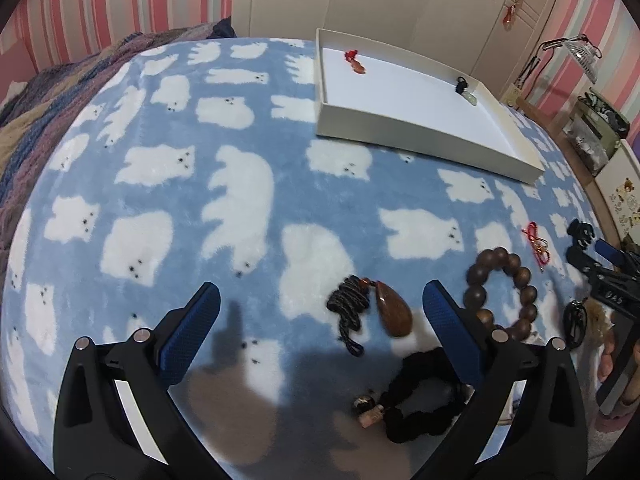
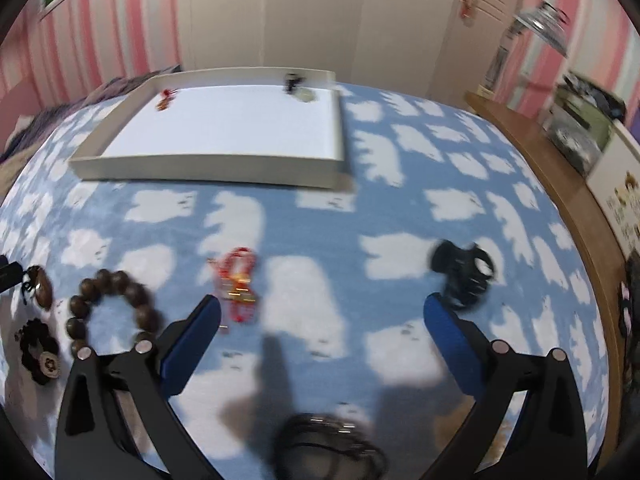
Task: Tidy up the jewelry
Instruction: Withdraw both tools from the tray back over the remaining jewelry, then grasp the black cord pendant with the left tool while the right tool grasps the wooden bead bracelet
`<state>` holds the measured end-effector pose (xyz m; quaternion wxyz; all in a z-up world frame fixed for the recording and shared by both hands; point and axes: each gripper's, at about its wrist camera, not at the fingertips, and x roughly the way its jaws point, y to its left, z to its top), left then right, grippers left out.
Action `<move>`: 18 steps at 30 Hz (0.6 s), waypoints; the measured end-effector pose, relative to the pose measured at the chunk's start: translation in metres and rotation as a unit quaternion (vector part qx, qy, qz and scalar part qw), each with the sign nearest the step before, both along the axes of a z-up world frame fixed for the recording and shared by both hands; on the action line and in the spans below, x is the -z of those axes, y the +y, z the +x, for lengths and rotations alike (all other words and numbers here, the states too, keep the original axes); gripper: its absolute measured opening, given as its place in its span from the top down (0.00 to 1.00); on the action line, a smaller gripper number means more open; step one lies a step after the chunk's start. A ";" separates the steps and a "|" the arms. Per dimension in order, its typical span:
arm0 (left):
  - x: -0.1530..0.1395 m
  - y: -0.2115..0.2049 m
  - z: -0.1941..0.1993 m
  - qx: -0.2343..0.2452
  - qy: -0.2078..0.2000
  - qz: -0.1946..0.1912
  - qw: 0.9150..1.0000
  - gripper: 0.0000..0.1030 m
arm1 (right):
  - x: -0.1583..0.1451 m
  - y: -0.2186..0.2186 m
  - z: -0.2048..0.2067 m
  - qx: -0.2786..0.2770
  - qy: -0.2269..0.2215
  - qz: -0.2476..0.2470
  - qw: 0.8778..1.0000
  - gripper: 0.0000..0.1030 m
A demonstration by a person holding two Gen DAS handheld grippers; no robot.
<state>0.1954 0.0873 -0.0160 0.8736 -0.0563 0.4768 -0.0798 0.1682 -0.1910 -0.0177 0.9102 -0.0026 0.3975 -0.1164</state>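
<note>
Both grippers stand with jaws apart and nothing between them: my left gripper (image 1: 320, 300) hangs over the blanket (image 1: 240, 128), my right gripper (image 2: 322, 312) likewise. I take the white tray (image 1: 420, 148) as landmark. Inside it, a red charm (image 1: 355, 62) lies at one far corner and a pale pendant on a dark cord (image 1: 467, 91) at the other. Well short of the tray, on the near part of the blanket, I note a brown teardrop pendant (image 1: 394, 312) with a coiled dark cord, a wooden bead bracelet (image 1: 502, 286) just beside it, and a black braided bracelet (image 1: 416, 396) nearer the camera. A red cord knot (image 2: 238, 284) lies between bracelet and tray side, touching neither. A black hair claw (image 2: 462, 274) sits apart, near the right gripper's outer finger. Right view is blurred; a dark item at its bottom edge I cannot identify.
</note>
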 end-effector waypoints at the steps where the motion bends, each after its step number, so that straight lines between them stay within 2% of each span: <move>1: 0.000 -0.002 -0.001 0.005 0.000 -0.003 1.000 0.03 | -0.001 0.007 0.002 -0.010 0.002 -0.005 1.000 0.02; 5: 0.002 -0.015 -0.005 0.024 -0.003 0.007 1.000 0.04 | -0.001 0.034 0.011 -0.047 0.008 -0.025 0.999 0.02; 8: 0.001 -0.016 -0.005 0.020 -0.010 0.019 1.000 0.13 | 0.001 0.043 0.015 -0.062 0.013 -0.028 0.998 0.02; 12: -0.001 -0.004 -0.003 0.006 -0.008 -0.009 1.000 0.21 | 0.002 0.050 0.018 -0.073 0.018 -0.024 0.997 0.03; 15: 0.002 -0.004 -0.001 0.001 -0.005 -0.008 1.000 0.25 | 0.004 0.054 0.020 -0.084 0.023 -0.022 0.996 0.12; 17: 0.005 -0.007 0.000 -0.002 -0.006 0.003 1.000 0.32 | 0.007 0.058 0.021 -0.093 0.028 -0.023 0.995 0.13; 18: 0.005 -0.008 -0.001 -0.002 -0.008 0.009 1.000 0.39 | 0.009 0.060 0.022 -0.096 0.030 -0.026 0.995 0.19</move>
